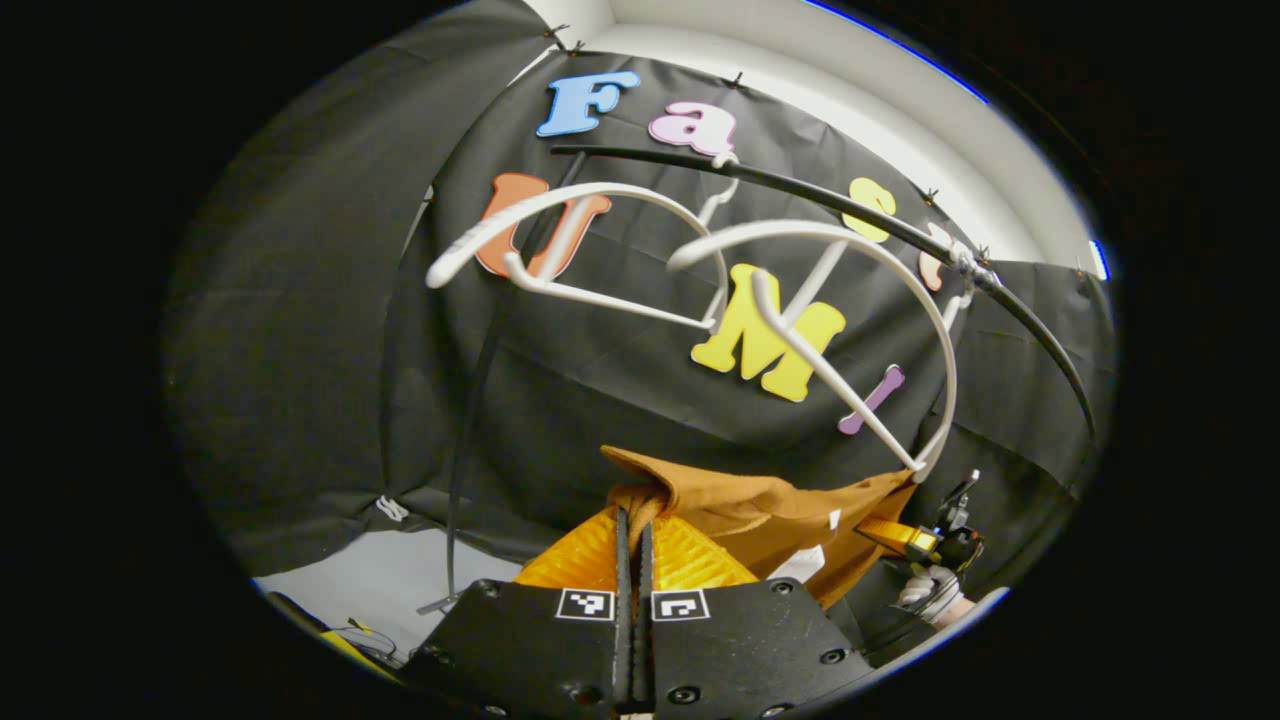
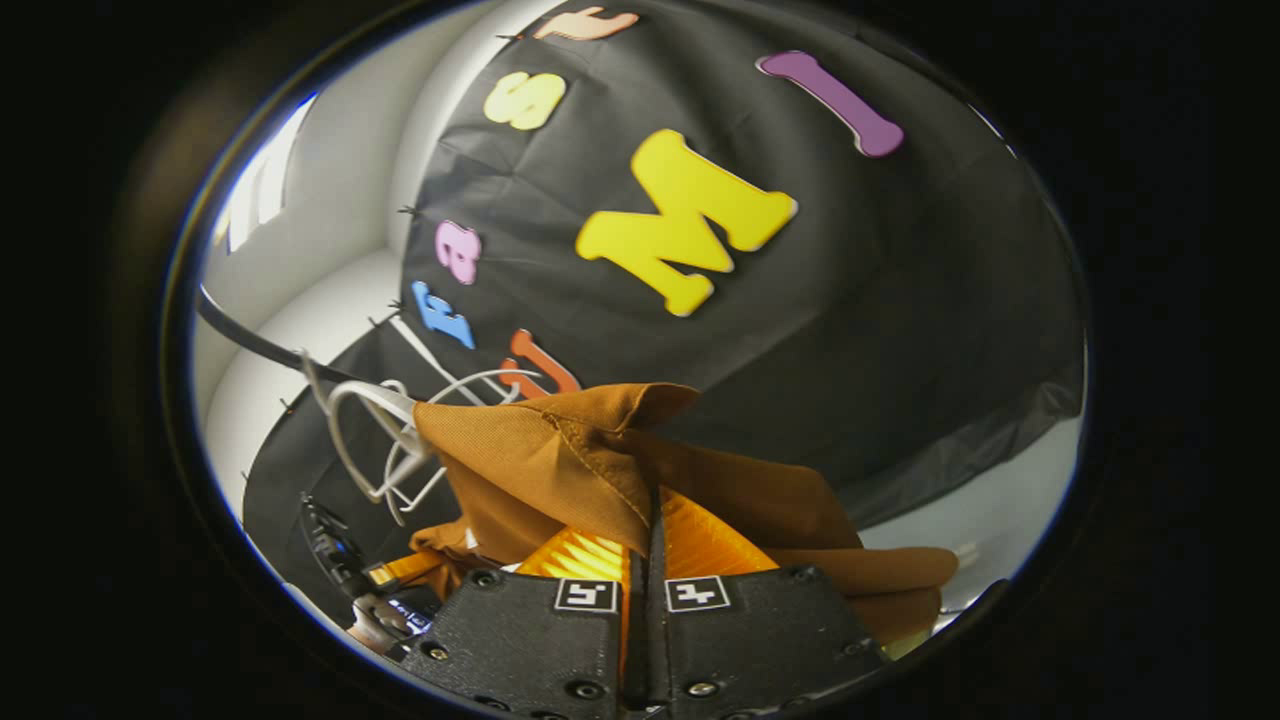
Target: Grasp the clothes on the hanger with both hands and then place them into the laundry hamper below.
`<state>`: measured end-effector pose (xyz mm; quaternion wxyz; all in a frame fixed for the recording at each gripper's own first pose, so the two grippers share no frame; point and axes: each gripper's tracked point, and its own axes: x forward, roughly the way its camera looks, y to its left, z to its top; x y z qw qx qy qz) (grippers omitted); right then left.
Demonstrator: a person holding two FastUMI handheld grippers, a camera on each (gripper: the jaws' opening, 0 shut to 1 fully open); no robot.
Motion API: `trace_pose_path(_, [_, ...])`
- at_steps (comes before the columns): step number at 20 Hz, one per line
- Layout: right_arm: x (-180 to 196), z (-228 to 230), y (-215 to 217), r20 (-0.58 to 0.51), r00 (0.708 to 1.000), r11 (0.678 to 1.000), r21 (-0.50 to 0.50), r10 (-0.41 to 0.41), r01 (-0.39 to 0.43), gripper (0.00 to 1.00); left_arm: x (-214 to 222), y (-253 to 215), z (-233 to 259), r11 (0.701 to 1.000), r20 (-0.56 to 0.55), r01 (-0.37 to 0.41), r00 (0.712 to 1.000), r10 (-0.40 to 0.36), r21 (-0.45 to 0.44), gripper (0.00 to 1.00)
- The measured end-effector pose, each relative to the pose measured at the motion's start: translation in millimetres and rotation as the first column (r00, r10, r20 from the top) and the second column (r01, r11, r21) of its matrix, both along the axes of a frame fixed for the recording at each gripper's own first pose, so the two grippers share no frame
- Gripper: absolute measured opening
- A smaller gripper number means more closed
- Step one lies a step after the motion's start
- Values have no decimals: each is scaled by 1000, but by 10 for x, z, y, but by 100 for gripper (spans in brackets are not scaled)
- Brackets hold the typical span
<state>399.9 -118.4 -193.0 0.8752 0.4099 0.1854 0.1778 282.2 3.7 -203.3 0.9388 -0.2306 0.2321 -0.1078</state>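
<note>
My left gripper (image 1: 633,530) is clamped tight on a fold of the brown cloth garment (image 1: 760,510), and my right gripper (image 2: 645,520) pinches another edge of it (image 2: 560,460). The garment hangs stretched between them, below the two bare white plastic hangers (image 1: 800,300) on the curved black rail (image 1: 820,195)

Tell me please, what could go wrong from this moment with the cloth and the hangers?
1. The brown cloth lies against the tip of the near white hanger; it may snag there on the way down.
2. Each gripper, left and right, pinches just a fold, so the cloth might slip.
3. The hamper is unseen, so the drop may miss.
</note>
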Motion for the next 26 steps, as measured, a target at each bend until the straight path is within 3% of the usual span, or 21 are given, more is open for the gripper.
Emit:
trace_pose_path(2, [-45,1,-7,4,1000,1000,19,6,-6,5,-63,-108,27,1000,19,27,999,-27,10,5])
trace_pose_path(3, [-94,-4,11,18,1000,1000,-5,7,-7,5,-70,-154,51,999,27,39,999,-39,16,0])
trace_pose_path(7, [-265,177,147,59,997,998,-30,52,-50,5,-75,-251,173,997,55,60,997,-62,38,0])
trace_pose_path(8, [-287,221,203,72,995,998,-36,62,-60,5,-110,-285,163,997,54,70,996,-72,42,6])
trace_pose_path(9, [-328,285,271,79,994,997,-36,75,-73,5,-149,-312,159,996,54,77,995,-80,55,6])
trace_pose_path(11, [-499,416,452,100,990,995,-20,103,-101,5,-242,-342,159,993,48,92,994,-96,77,6])
trace_pose_path(12, [-614,494,548,117,986,993,-11,115,-115,5,-283,-368,214,992,55,100,993,-104,78,0])
trace_pose_path(13, [-697,591,671,136,982,992,-8,129,-129,5,-317,-416,274,990,67,114,991,-119,82,0])
trace_pose_path(14, [-762,689,801,152,977,989,-14,147,-146,5,-365,-467,345,987,85,130,987,-138,92,6])
trace_pose_path(15, [-834,777,939,164,973,987,-19,161,-160,5,-414,-528,439,984,101,150,982,-160,100,0])
trace_pose_path(18, [-1215,969,1386,192,955,974,-38,225,-221,5,-565,-742,684,970,154,220,960,-234,104,0])
trace_pose_path(19, [-1320,1032,1519,207,948,970,-62,242,-234,5,-628,-824,743,966,172,243,951,-256,91,5])
trace_pose_path(20, [-1394,1078,1635,217,940,964,-81,264,-252,5,-694,-894,800,961,183,265,944,-276,80,0])
trace_pose_path(22, [-1579,1044,1850,211,930,953,-106,301,-285,6,-767,-958,818,954,201,290,933,-299,72,5])
trace_pose_path(23, [-1638,992,1922,195,930,949,-119,312,-293,5,-807,-984,771,952,198,298,931,-305,65,0])
trace_pose_path(26, [-1739,639,2031,127,944,946,-158,305,-284,5,-934,-1058,477,945,162,327,931,-327,28,5])
